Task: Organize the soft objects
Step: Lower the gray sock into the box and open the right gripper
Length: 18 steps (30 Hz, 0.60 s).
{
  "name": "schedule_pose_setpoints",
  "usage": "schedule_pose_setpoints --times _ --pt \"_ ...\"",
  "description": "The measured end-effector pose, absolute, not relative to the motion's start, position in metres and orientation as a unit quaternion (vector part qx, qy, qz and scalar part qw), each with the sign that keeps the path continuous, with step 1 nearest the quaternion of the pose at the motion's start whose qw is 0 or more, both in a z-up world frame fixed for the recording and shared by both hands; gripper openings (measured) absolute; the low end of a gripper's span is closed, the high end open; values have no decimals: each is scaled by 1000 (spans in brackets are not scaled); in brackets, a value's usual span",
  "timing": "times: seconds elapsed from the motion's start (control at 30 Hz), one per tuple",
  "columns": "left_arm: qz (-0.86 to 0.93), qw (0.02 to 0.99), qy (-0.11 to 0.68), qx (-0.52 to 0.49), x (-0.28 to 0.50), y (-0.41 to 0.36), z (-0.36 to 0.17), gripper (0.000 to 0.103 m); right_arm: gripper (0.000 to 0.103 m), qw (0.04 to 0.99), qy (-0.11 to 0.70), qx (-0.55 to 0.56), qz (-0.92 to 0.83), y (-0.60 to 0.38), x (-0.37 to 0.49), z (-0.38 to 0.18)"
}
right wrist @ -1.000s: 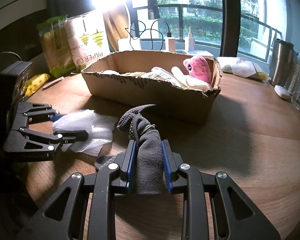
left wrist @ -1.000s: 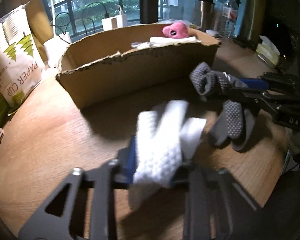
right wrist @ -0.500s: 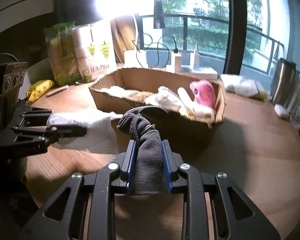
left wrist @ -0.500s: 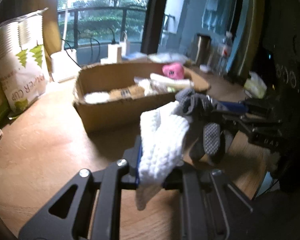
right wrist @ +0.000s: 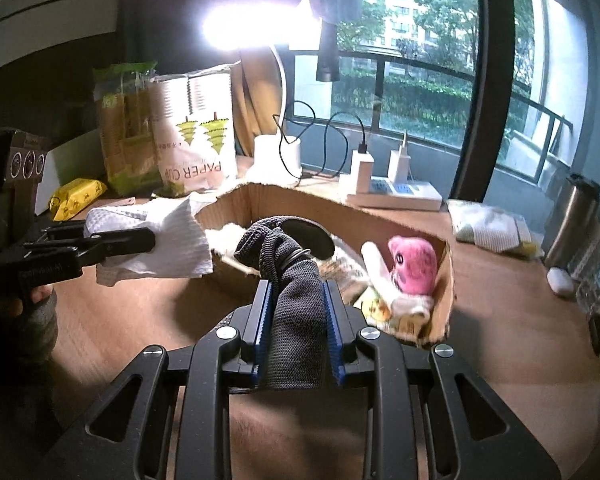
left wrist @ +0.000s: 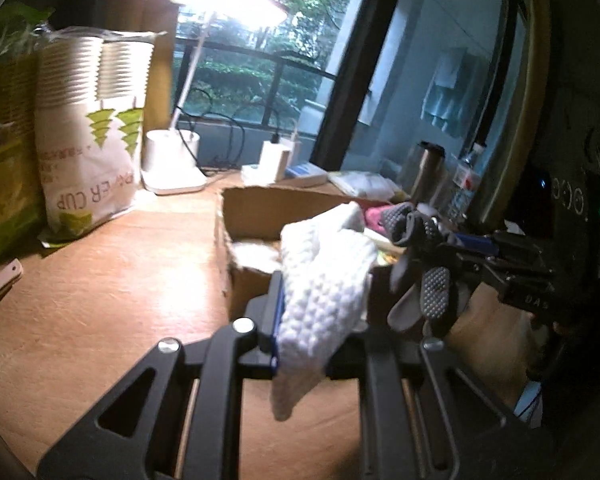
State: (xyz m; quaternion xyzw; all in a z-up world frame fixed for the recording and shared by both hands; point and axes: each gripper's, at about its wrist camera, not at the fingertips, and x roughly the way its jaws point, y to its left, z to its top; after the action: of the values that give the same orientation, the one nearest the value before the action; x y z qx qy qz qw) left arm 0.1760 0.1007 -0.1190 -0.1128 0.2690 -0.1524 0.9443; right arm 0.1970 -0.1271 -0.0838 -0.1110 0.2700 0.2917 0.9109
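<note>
- Two soft items hang in the air at once: the left gripper (left wrist: 320, 320) is clamped on a white knitted cloth (left wrist: 324, 280), and the right gripper (right wrist: 298, 320) is clamped on a grey knit glove (right wrist: 296, 312), its blue pads pressed into the fabric.
- From the right wrist, the cardboard box (right wrist: 446, 280) lies at twelve to two o'clock just past the glove, already holding a pink plush toy (right wrist: 414, 266) and other soft bits; the white cloth sits at nine o'clock, over the box's near corner.
- Likely trouble: both loads head for the same box, so the grippers could bump or tangle fabric. From the left wrist, the glove's dotted fingers (left wrist: 434, 294) dangle at three o'clock, very near the cloth.
- The cloth's loose tail droops below the left jaws; it may catch the torn box rim and drag the light box across the wooden table (left wrist: 100, 300).
- Released too early, either piece could land on the rim and slide outside.
- The box's right end looks crowded, so a drop there might tip the plush out.
</note>
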Motion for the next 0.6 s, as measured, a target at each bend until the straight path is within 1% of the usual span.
schedule_pose_setpoints --times 0.37,0.6 --pt "-133 955 224 -141 177 128 -111 14 27 920 235 -114 293 -107 224 -64" --pt "-122 956 217 -155 182 138 -115 14 27 923 225 -115 289 -93 246 -58"
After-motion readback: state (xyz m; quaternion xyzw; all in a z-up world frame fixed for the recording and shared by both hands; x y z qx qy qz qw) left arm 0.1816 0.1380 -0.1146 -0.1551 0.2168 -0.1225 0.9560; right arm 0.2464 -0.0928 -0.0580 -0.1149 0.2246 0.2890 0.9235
